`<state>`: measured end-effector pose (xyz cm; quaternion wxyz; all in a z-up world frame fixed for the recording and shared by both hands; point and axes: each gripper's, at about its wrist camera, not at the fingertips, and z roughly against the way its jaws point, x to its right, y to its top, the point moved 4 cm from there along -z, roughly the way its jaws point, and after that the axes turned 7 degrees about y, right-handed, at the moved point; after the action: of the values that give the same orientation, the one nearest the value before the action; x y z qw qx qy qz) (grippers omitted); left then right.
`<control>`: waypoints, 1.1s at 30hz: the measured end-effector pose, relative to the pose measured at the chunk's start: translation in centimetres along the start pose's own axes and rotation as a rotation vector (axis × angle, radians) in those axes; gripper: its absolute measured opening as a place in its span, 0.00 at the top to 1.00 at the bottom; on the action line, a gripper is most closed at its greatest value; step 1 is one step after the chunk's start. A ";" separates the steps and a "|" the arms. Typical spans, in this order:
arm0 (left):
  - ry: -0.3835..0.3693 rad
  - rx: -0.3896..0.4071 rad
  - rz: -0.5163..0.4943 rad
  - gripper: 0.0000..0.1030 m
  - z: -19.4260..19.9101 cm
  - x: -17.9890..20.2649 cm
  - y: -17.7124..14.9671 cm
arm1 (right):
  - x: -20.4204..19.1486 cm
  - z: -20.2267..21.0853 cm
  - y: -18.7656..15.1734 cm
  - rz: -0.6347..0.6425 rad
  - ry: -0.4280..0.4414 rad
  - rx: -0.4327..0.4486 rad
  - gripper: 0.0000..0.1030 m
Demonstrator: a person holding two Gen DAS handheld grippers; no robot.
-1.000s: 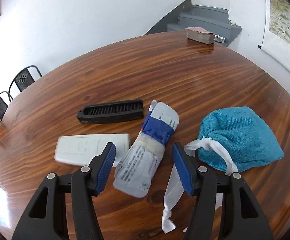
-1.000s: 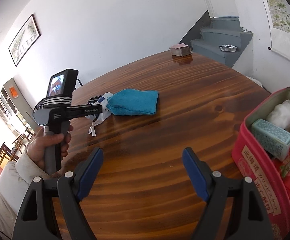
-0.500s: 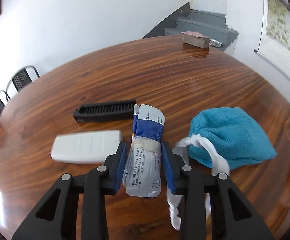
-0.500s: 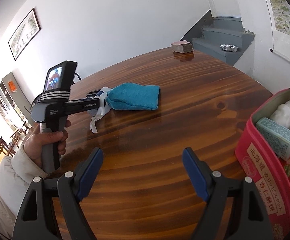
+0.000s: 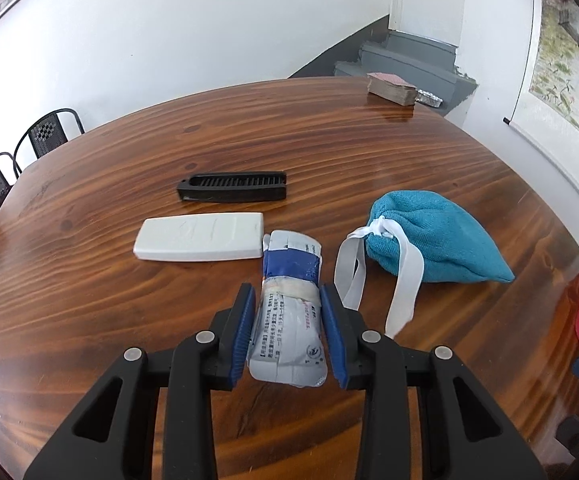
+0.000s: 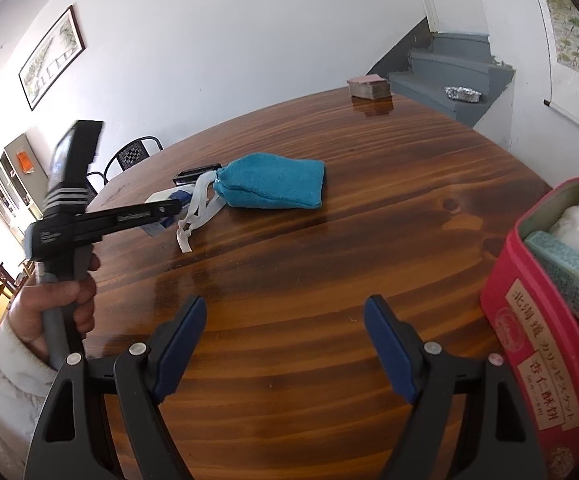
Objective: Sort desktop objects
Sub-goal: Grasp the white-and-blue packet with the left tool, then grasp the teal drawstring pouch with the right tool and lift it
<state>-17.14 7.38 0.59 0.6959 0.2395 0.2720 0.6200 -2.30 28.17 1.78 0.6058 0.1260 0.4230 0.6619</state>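
Right now I have the left gripper (image 5: pixel 289 330) pinched on the taped packet roll (image 5: pixel 290 312), a bundle of grey printed sachets bound with blue and beige tape. Both blue pads press its sides near the end closest to me. The roll lies lengthwise between the fingers over the wooden table (image 5: pixel 129 312); I cannot tell whether it is already clear of the surface or only just resting on it. Its far end sits just beside the corner of the white remote (image 5: pixel 199 237), and the black comb-like holder (image 5: pixel 232 187) lies beyond that. To the right, the teal drawstring pouch (image 5: pixel 433 236) trails its white ribbon (image 5: pixel 407 276) close to my right-hand finger.

My right gripper (image 6: pixel 285 348) hangs spread wide over bare wood, holding nothing. Just to its right stands the red biscuit tin (image 6: pixel 545 364), lid off, already holding a teal box and white wadding.

So I judge the step in hand is the pick of the roll, with the tin as its likely destination. Next I need to lift straight up so the roll does not nudge the remote or snag the ribbon, then carry it rightward across the table toward the tin. The soft sachets may sag or slip, so I want a firm squeeze and a slow swing.
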 end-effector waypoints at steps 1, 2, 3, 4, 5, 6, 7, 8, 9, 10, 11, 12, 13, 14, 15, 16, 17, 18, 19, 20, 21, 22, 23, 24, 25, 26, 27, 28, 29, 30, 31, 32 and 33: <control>-0.001 -0.002 0.001 0.65 0.1 -0.1 -0.2 | 0.0 -0.2 0.1 -0.004 0.002 -0.007 0.19; -0.002 -0.008 -0.003 0.65 0.2 -0.2 -0.5 | 0.0 -0.5 0.2 -0.007 0.007 -0.014 0.19; -0.004 -0.016 -0.012 0.65 0.2 -0.1 -0.8 | -0.1 -0.8 0.4 -0.009 0.012 -0.024 0.19; -0.006 -0.025 -0.020 0.65 0.1 -0.1 -1.1 | -0.2 -1.2 0.8 -0.005 0.017 -0.034 0.19; -0.009 -0.033 -0.027 0.65 0.0 -0.1 -1.4 | -0.5 -1.7 1.6 0.008 0.019 -0.039 0.19; -0.009 -0.039 -0.030 0.65 0.0 -0.1 -1.7 | -0.6 -2.1 2.1 0.023 0.013 -0.036 0.19; -0.008 -0.048 -0.028 0.65 -0.2 -0.3 -1.9 | -0.7 -2.7 2.9 0.045 -0.002 -0.033 0.19; -0.013 -0.056 -0.019 0.65 -0.2 -0.5 -1.9 | -0.8 -3.5 3.8 0.068 -0.019 -0.035 0.19; -0.025 -0.062 -0.004 0.65 -0.3 -0.7 -2.0 | -0.8 -4.3 4.7 0.081 -0.031 -0.040 0.19; -0.039 -0.072 0.012 0.65 -0.4 -0.9 -1.9 | -0.8 -5.4 5.6 0.091 -0.042 -0.049 0.19; -0.051 -0.081 0.025 0.65 -0.5 -1.1 -1.9 | -0.7 -6.2 6.2 0.094 -0.048 -0.056 0.19; -0.061 -0.090 0.037 0.63 -0.7 -1.2 -1.9 | -0.7 -7.0 6.9 0.098 -0.057 -0.063 0.19; -0.069 -0.099 0.044 0.61 -0.9 -1.2 -2.0 | -0.7 -7.9 7.6 0.107 -0.067 -0.071 0.19; -0.071 -0.107 0.046 0.54 -1.1 -1.2 -2.1 | -0.7 -8.6 8.1 0.115 -0.071 -0.077 0.19; -0.067 -0.107 0.046 0.50 -1.3 -1.2 -2.3 | -0.8 -9.3 8.5 0.128 -0.071 -0.085 0.19; -0.054 -0.098 0.041 0.48 -1.3 -1.2 -2.3 | -1.1 -10.0 8.9 0.149 -0.066 -0.095 0.19; -0.043 -0.095 0.033 0.46 -1.3 -1.1 -2.3 | -1.4 -10.9 9.2 0.178 -0.061 -0.111 0.19; -0.039 -0.095 0.028 0.45 -1.4 -1.0 -2.3 | -1.7 -11.5 9.4 0.205 -0.063 -0.123 0.19; -0.038 -0.093 0.024 0.45 -1.4 -0.9 -2.4 | -2.0 -12.2 9.7 0.233 -0.066 -0.132 0.19; -0.037 -0.092 0.022 0.44 -1.4 -0.9 -2.3 | -2.4 -12.8 10.0 0.264 -0.066 -0.140 0.19; -0.036 -0.091 0.022 0.44 -1.4 -0.9 -2.3 | -2.6 -13.4 10.2 0.292 -0.063 -0.151 0.19; -0.035 -0.090 0.023 0.44 -1.5 -1.0 -2.3 | -2.8 -14.0 10.5 0.319 -0.060 -0.166 0.19; -0.036 -0.090 0.026 0.44 -1.5 -1.1 -2.3 | -3.1 -14.7 10.7 0.348 -0.058 -0.182 0.19; -0.037 -0.089 0.032 0.44 -1.5 -1.2 -2.3 | -3.1 -15.2 11.0 0.366 -0.056 -0.194 0.19; -0.037 -0.089 0.034 0.44 -1.5 -1.4 -2.3 | -3.2 -15.8 11.2 0.389 -0.053 -0.212 0.19; -0.037 -0.089 0.035 0.44 -1.5 -1.4 -2.3 | -3.3 -16.3 11.3 0.401 -0.053 -0.224 0.19; -0.035 -0.089 0.035 0.44 -1.6 -1.5 -2.3 | -3.2 -16.8 11.4 0.408 -0.051 -0.240 0.18; -0.032 -0.088 0.034 0.44 -1.6 -1.5 -2.3 | -3.0 -17.4 11.5 0.405 -0.043 -0.259 0.18; -0.030 -0.087 0.033 0.44 -1.6 -1.5 -2.2 | -2.8 -17.7 11.4 0.395 -0.038 -0.265 0.16; -0.030 -0.087 0.032 0.44 -1.6 -1.5 -2.2 | -2.7 -18.0 11.5 0.384 -0.034 -0.262 0.15; -0.030 -0.086 0.031 0.44 -1.7 -1.6 -2.2 | -2.7 -18.0 11.4 0.376 -0.029 -0.256 0.15; -0.031 -0.086 0.031 0.44 -1.7 -1.6 -2.1 | -2.7 -17.9 11.3 0.370 -0.027 -0.251 0.15; -0.032 -0.086 0.032 0.44 -1.7 -1.6 -2.1 | -2.7 -17.9 11.1 0.372 -0.028 -0.246 0.16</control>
<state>-16.90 5.53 -1.95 0.6998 0.2236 0.2298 0.6383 -21.57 19.49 -0.27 0.4901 0.1361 0.2998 0.8071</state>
